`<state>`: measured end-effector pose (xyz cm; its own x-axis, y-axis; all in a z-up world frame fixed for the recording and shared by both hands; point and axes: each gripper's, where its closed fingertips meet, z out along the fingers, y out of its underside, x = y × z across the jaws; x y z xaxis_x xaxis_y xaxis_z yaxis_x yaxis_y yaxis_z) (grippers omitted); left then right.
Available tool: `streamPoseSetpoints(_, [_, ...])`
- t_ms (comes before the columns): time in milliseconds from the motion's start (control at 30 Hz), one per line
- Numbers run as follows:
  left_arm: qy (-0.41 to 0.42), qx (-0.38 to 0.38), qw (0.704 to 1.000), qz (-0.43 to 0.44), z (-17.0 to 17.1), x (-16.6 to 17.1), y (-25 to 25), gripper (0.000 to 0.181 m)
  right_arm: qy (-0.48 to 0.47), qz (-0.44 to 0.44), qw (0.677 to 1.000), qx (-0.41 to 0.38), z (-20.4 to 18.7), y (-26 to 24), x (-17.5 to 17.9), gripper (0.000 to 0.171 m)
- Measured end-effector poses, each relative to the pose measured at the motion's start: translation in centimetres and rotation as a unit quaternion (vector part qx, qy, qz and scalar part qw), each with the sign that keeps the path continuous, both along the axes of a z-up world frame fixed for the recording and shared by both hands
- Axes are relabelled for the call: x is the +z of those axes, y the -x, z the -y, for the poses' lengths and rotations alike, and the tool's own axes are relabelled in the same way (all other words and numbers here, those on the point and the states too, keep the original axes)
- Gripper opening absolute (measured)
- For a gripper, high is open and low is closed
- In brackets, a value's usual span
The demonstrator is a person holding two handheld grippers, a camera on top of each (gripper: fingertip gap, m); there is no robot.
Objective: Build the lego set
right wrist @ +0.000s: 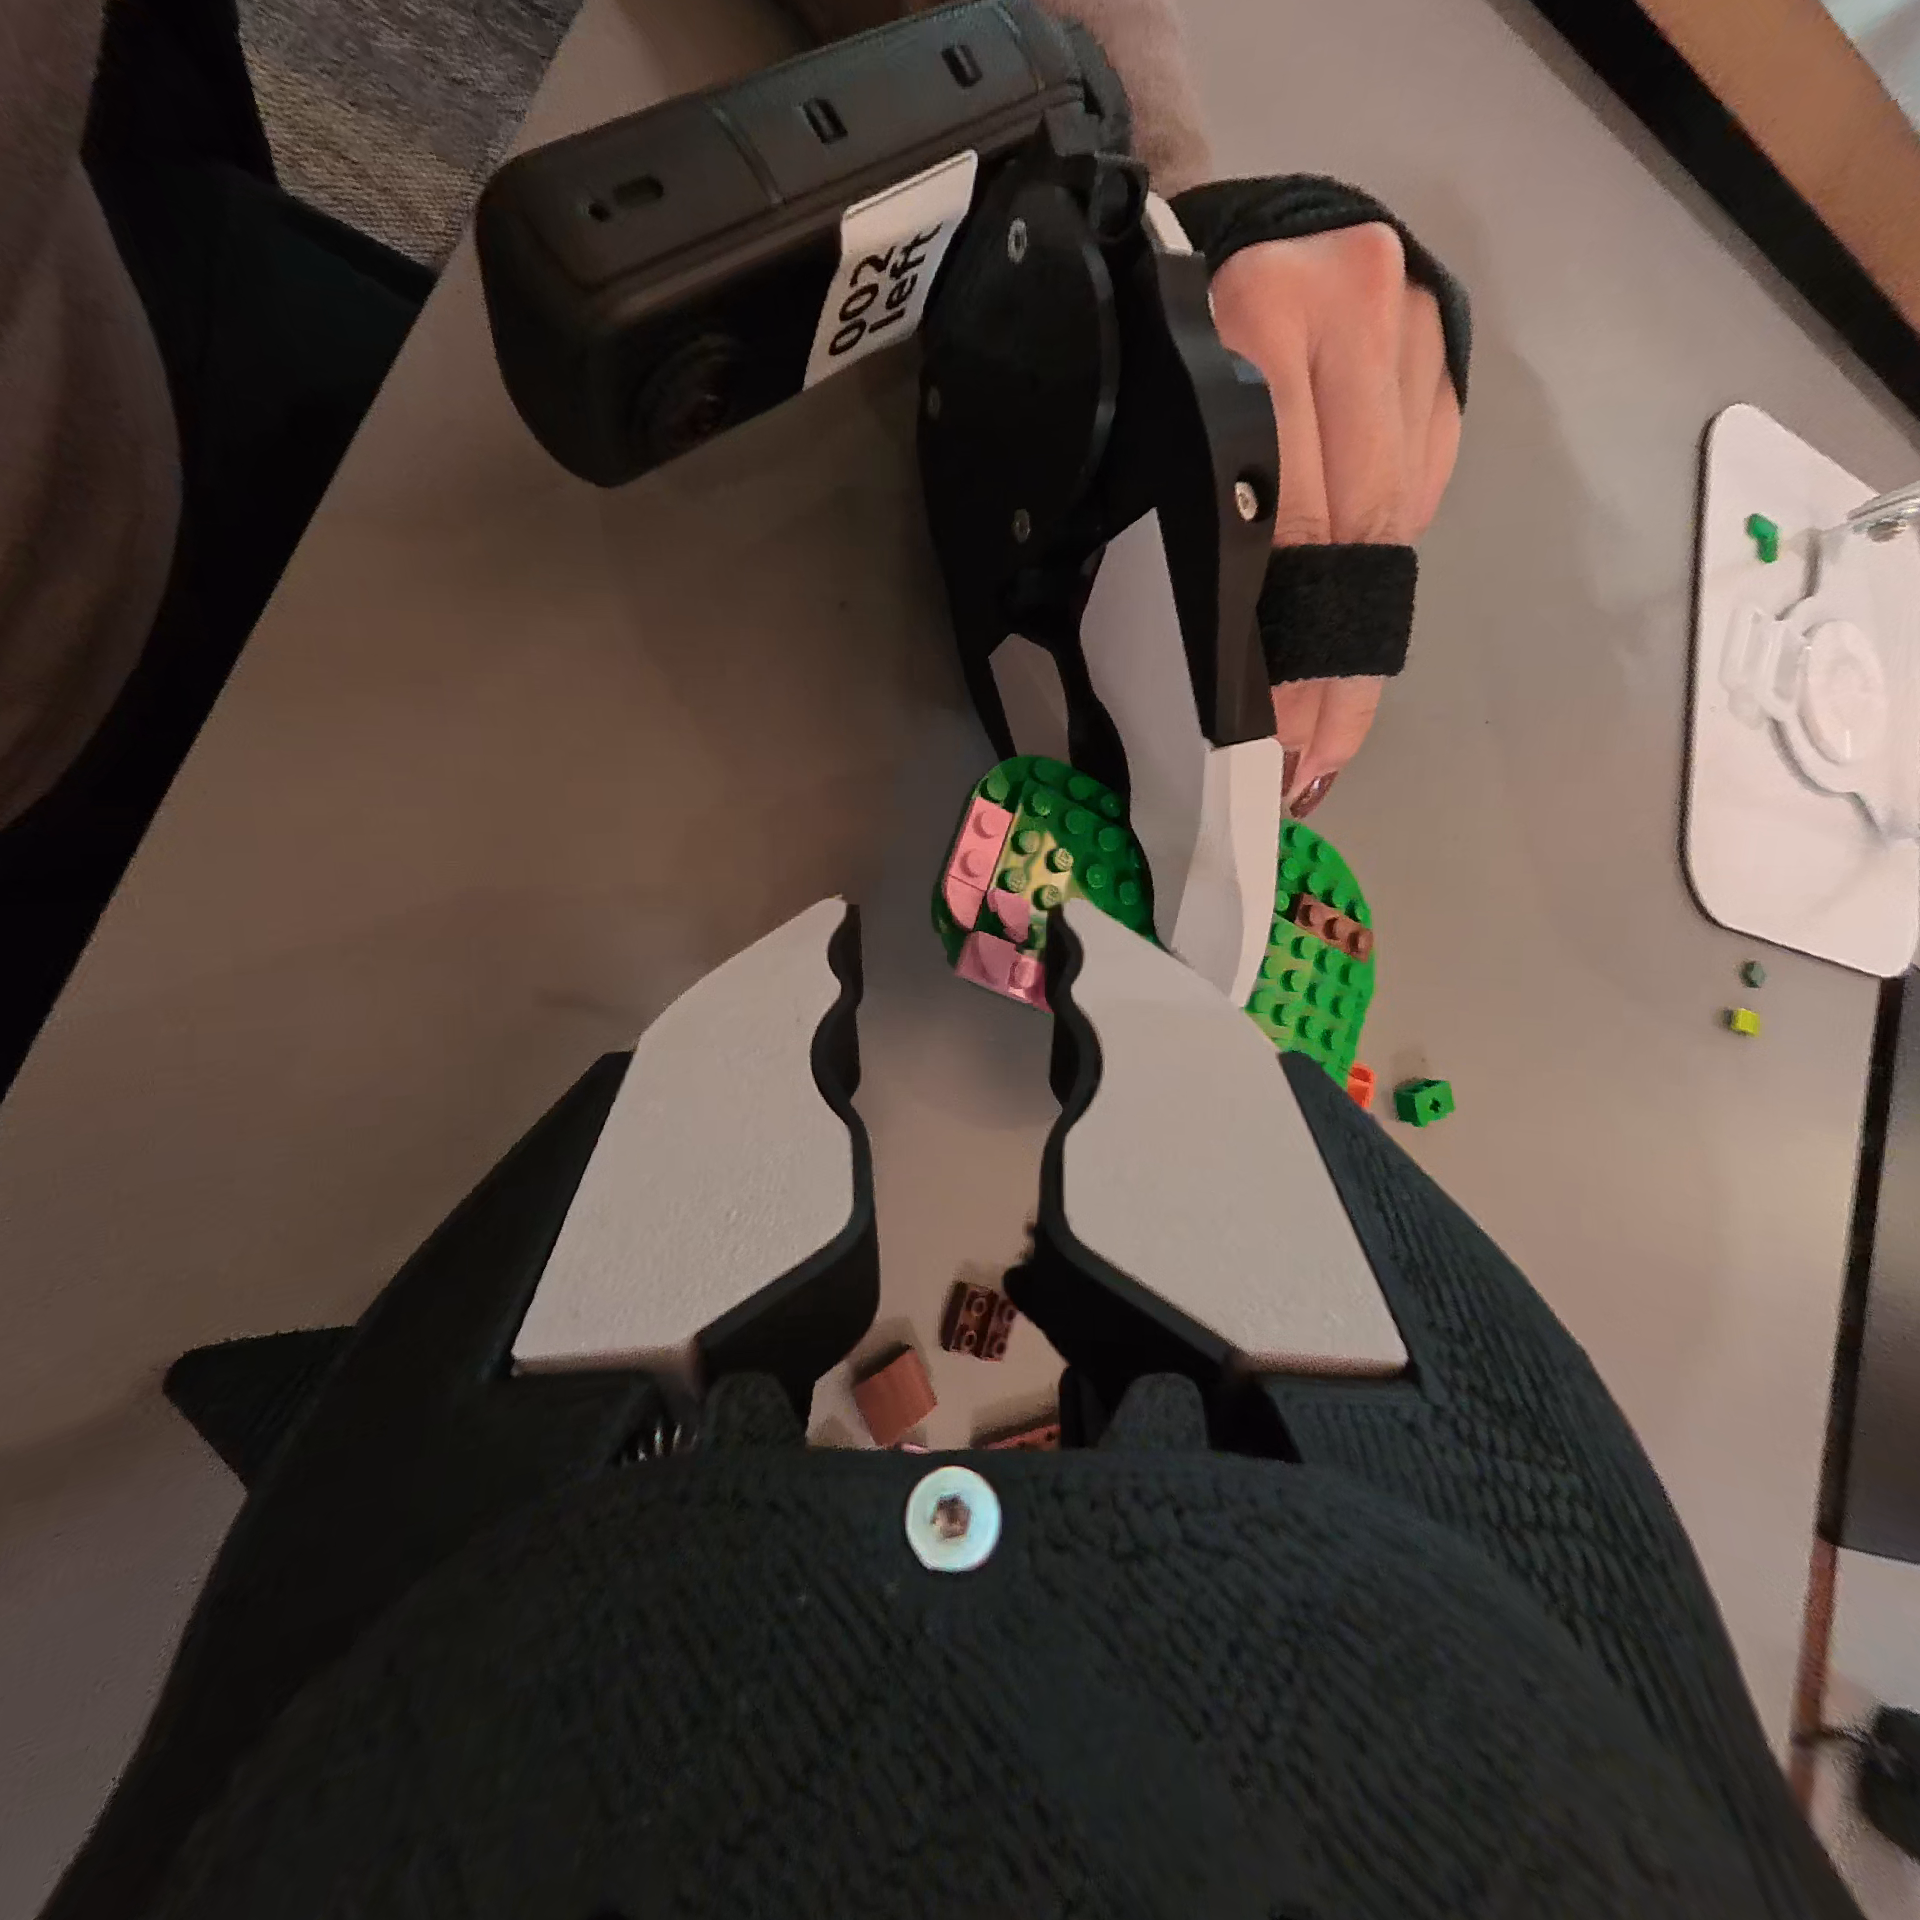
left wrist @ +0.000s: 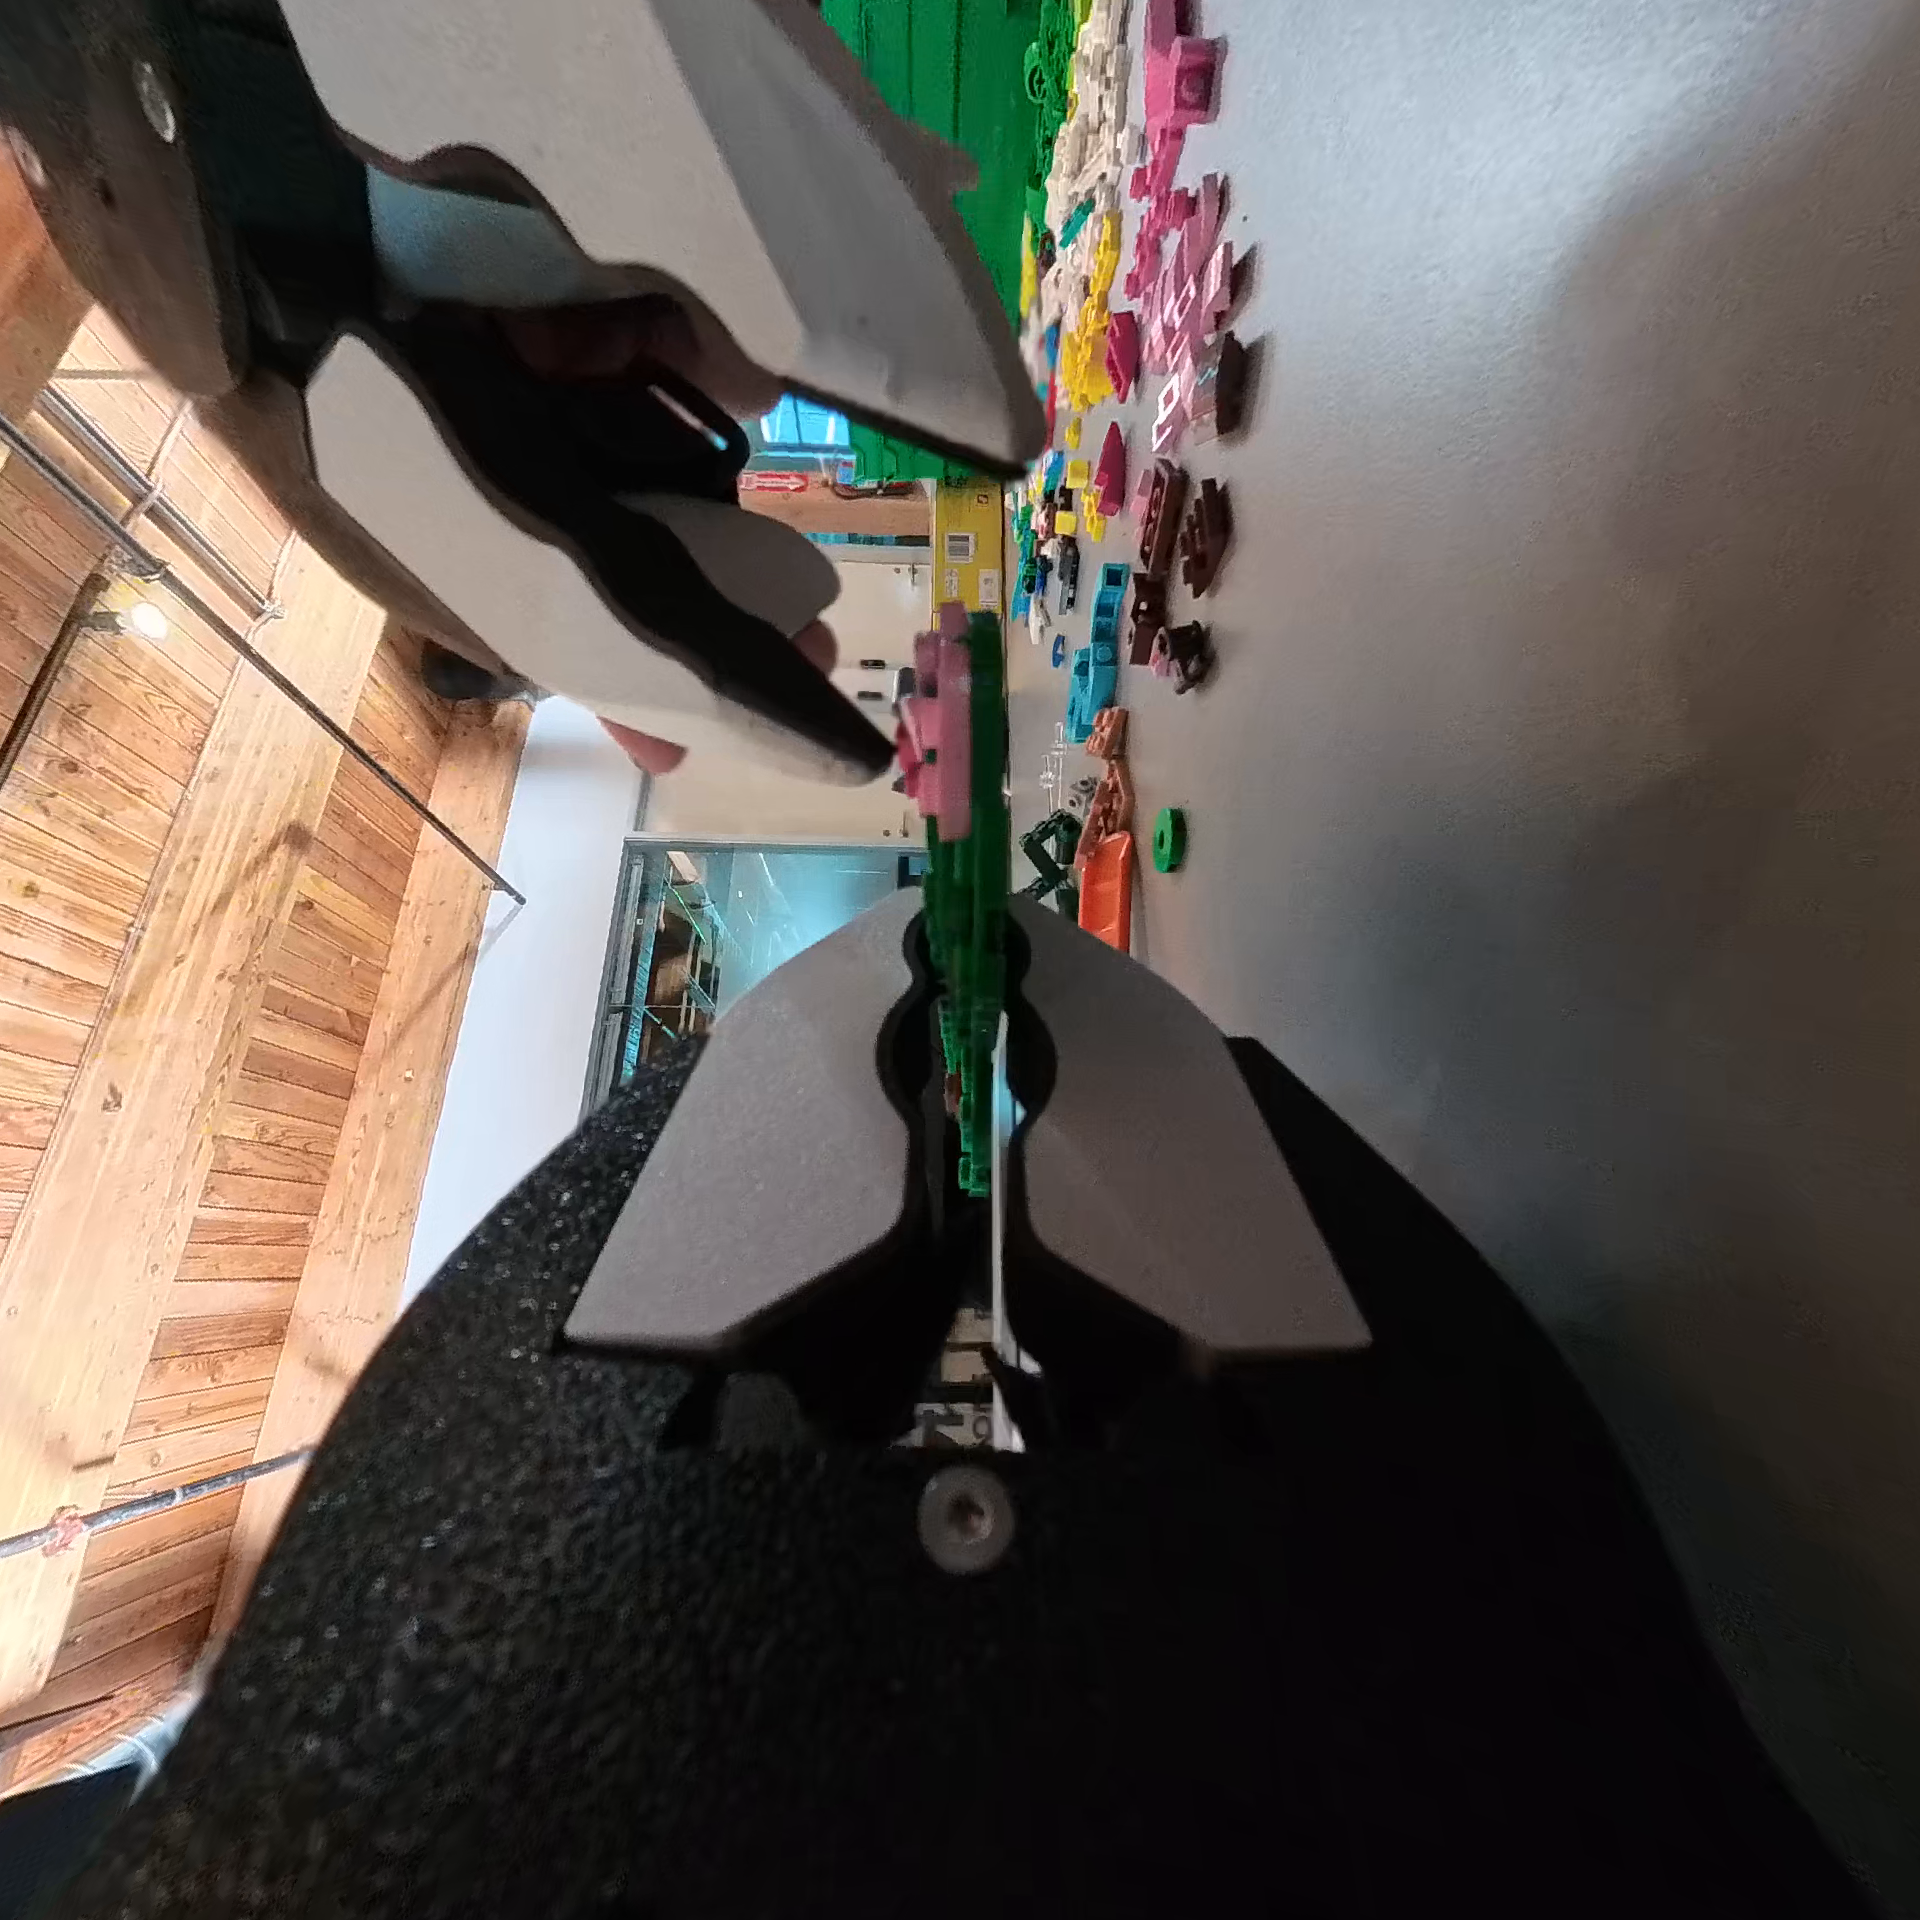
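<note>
A green plate [right wrist: 1314,977] carries pink bricks [right wrist: 982,847], a short brown brick [right wrist: 1335,925] and a lime patch. My left gripper [right wrist: 1216,935] is shut on this plate and holds it above the grey table. In the left wrist view the plate [left wrist: 971,904] shows edge-on between the closed left gripper [left wrist: 966,920] jaws, with the pink bricks [left wrist: 940,727] on its left face. My right gripper [right wrist: 956,914] is open and empty. One of its fingertips [right wrist: 1070,930] touches the pink bricks. It also shows in the left wrist view [left wrist: 945,613], coming from the upper left.
Loose bricks lie sorted by colour on the grey table [left wrist: 1558,727]: pink [left wrist: 1179,260], yellow [left wrist: 1091,332], brown [left wrist: 1184,540], blue [left wrist: 1101,644], an orange piece [left wrist: 1107,894]. A yellow box [left wrist: 971,540] stands behind. Brown bricks [right wrist: 977,1320], a green brick [right wrist: 1423,1101] and a white tray [right wrist: 1756,883] lie nearby.
</note>
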<state>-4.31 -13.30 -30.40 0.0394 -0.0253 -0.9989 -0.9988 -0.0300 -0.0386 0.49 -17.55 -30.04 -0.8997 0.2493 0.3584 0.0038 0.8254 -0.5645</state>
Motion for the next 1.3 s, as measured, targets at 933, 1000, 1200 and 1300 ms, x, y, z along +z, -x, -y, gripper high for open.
streamPoseSetpoints(933, [0.019, -0.007, 0.991, 0.132, -0.1, 0.6, 0.1, 0.009, -0.153, -0.365, 0.917, 0.046, 0.0, 2.1, 1.6, 0.010])
streamPoseSetpoints(1000, [0.019, -0.007, 0.991, 0.131, -0.1, 0.6, 0.1, 0.008, -0.149, -0.360, 0.920, 0.046, 0.0, 2.1, 1.6, 0.010])
streamPoseSetpoints(1200, [0.020, -0.005, 0.991, 0.131, -0.1, 0.6, 0.2, 0.009, -0.164, -0.371, 0.913, 0.053, -0.1, 2.0, 1.6, 0.011])
streamPoseSetpoints(1300, [0.022, -0.001, 0.991, 0.135, -0.1, 0.6, 0.3, 0.009, -0.169, -0.379, 0.908, 0.055, -0.1, 2.0, 1.8, 0.010])
